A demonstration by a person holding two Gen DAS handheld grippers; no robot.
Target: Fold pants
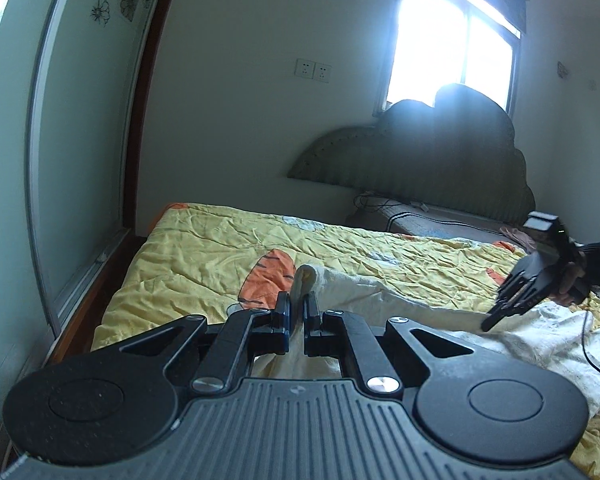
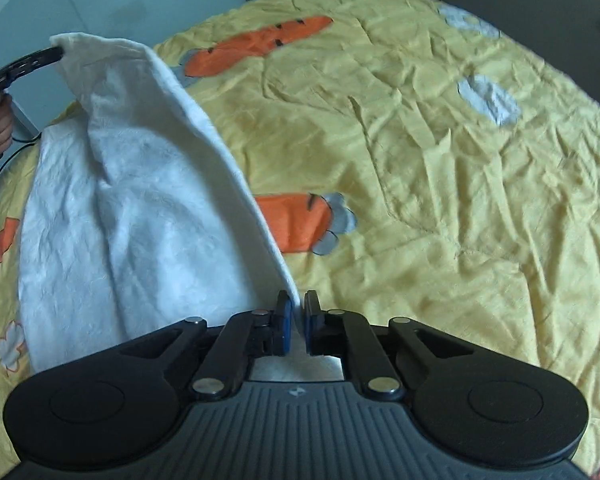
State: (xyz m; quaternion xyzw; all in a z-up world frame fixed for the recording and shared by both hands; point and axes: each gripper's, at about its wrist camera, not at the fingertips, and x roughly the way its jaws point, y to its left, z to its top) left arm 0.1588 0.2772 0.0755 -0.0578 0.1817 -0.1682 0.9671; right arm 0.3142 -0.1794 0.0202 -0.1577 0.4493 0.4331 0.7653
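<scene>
The white pants (image 2: 140, 216) lie on a yellow bed cover (image 2: 440, 160), with one edge lifted between both grippers. My left gripper (image 1: 298, 300) is shut on a corner of the pants (image 1: 364, 304), which sticks up between its fingers. My right gripper (image 2: 298, 300) is shut on the other end of the same edge. The edge runs taut from it up to the left gripper (image 2: 58, 52) at the upper left. The right gripper also shows in the left wrist view (image 1: 496, 320), low over the cloth.
The bed cover (image 1: 204, 248) has orange carrot patches. A dark padded headboard (image 1: 440, 160) and cables stand at the far end under a bright window. A glass sliding door (image 1: 80, 160) runs along the bed's left side.
</scene>
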